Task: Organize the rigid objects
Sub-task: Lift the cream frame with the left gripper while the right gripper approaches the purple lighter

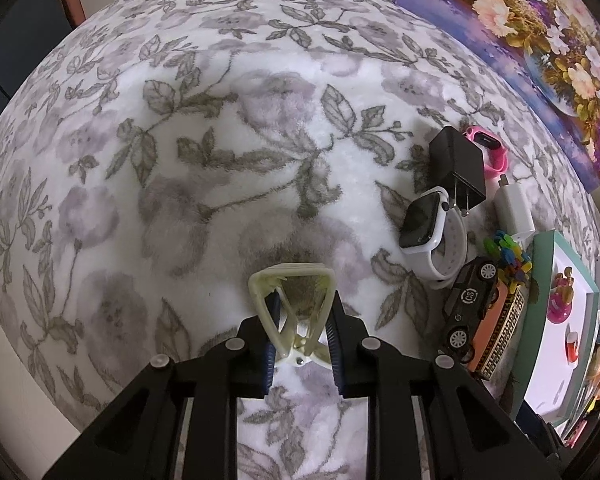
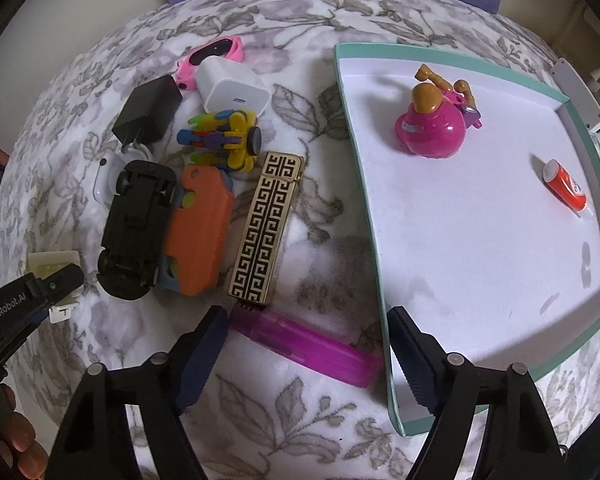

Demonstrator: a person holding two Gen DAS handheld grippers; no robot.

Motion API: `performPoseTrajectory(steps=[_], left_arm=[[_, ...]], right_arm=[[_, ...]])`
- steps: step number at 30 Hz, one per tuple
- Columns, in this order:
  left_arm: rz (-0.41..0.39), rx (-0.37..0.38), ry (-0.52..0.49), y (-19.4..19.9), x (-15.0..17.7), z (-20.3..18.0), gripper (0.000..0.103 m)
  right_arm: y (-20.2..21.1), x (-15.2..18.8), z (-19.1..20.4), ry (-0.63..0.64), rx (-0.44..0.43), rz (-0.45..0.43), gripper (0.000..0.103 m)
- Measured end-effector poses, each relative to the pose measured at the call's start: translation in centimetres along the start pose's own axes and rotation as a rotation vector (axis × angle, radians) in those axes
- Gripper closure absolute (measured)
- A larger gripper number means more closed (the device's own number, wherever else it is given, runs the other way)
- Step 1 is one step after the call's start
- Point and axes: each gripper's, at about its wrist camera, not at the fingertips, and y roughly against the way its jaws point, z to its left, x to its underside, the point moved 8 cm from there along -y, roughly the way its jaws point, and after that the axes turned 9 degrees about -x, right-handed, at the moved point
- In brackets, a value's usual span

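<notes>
My left gripper [image 1: 303,308] points down at the flowered blanket [image 1: 220,140], shut on a cream plastic clip [image 1: 290,280] whose triangular loop sticks out past the pads. In the right wrist view the same clip [image 2: 54,262] shows at the left edge. My right gripper [image 2: 308,316] stands open over a translucent purple bar [image 2: 308,346] that lies between its fingers; the pads are not pressing on it. Its right finger [image 2: 414,356] hangs over the near corner of the teal-rimmed white tray [image 2: 380,240]. In the tray are a pink toy figure [image 2: 432,128] and a small orange can [image 2: 566,186].
Left of the tray sit a gold-and-black patterned case [image 2: 266,228], an orange case [image 2: 200,232], an upturned black toy car [image 2: 138,228], a multicoloured toy [image 2: 224,140], a white charger [image 2: 232,88], a black charger [image 2: 148,110], a pink watch [image 2: 212,54] and a white smartwatch [image 1: 428,224]. A flower painting [image 1: 540,40] leans behind.
</notes>
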Motion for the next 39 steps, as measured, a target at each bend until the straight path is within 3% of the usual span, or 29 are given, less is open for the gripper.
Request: performPoseTrajectory(steps=[10,20,24,31,39], left_arm=[[0.025,0.009,-0.026,0.3,0.7,-0.2,0.079],[0.029,0.075,-0.042,1.5,2.4,-0.8,0.080],[0.019,0.090,-0.055,2.3,3.0,-1.0,0.080],[0.036,0.126,-0.066,2.6,4.0,-0.9,0.080],[0.033,0.151,-0.043,2.8,3.9,-0.2,0.080]], right_arm=[[0.9,0.4,-0.1,0.023,-0.038,0.029,0.024],[5.0,-0.4,1.0,0.085,-0.087,-0.024,0.024],[5.1,0.9,2.1,0.081,-0.142,-0.004,0.024],[4.5,2.9,0.7,0.018,-0.169,0.048,0.025],[4.3,3.1,-0.3,0.018,-0.113,0.053,0.025]])
